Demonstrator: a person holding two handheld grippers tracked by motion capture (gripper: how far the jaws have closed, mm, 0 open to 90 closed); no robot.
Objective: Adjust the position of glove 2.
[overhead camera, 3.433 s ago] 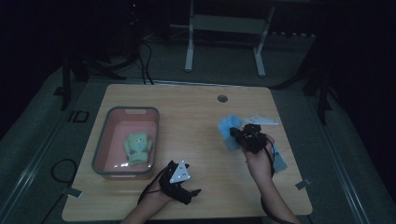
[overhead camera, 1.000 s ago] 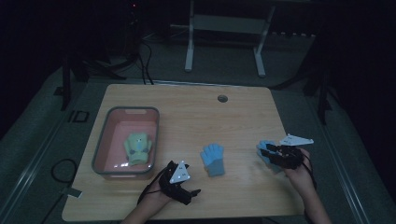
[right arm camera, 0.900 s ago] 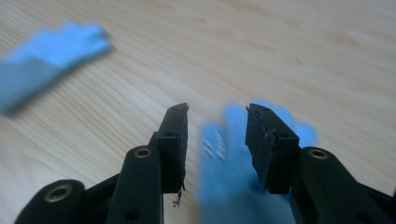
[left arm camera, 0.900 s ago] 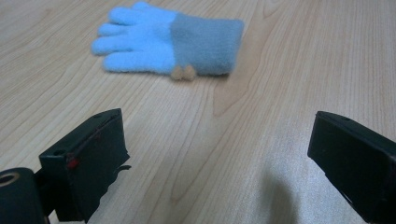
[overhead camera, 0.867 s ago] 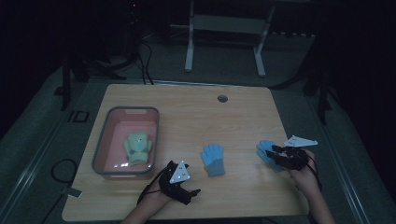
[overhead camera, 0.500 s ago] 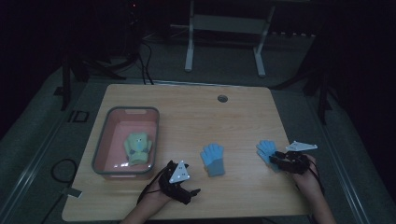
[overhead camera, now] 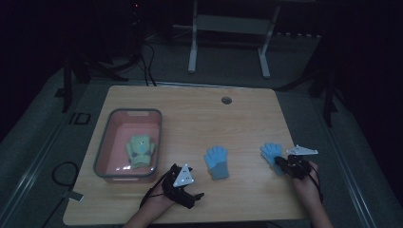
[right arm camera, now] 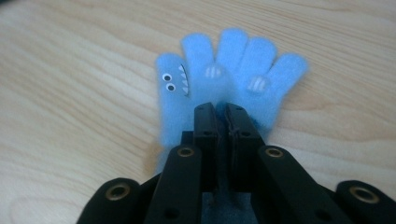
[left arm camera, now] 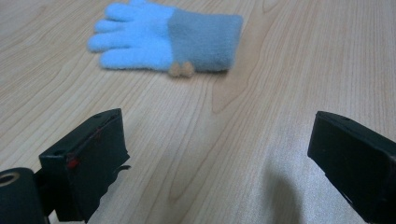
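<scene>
Moved lower right: right gripper [right arm camera: 220,109], jaws just closed pinching glove [right arm camera: 224,74], ready to lift; left gripper [left arm camera: 219,154] apart, idle.

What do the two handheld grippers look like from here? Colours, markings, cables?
Both are black. The left gripper and right gripper each carry a grey three-cornered plate on top and trail a black cable. Close up, the left's blocky pads show small red marks; the right's linkage arms have brass-coloured rivets. Forearms look bare.
</scene>
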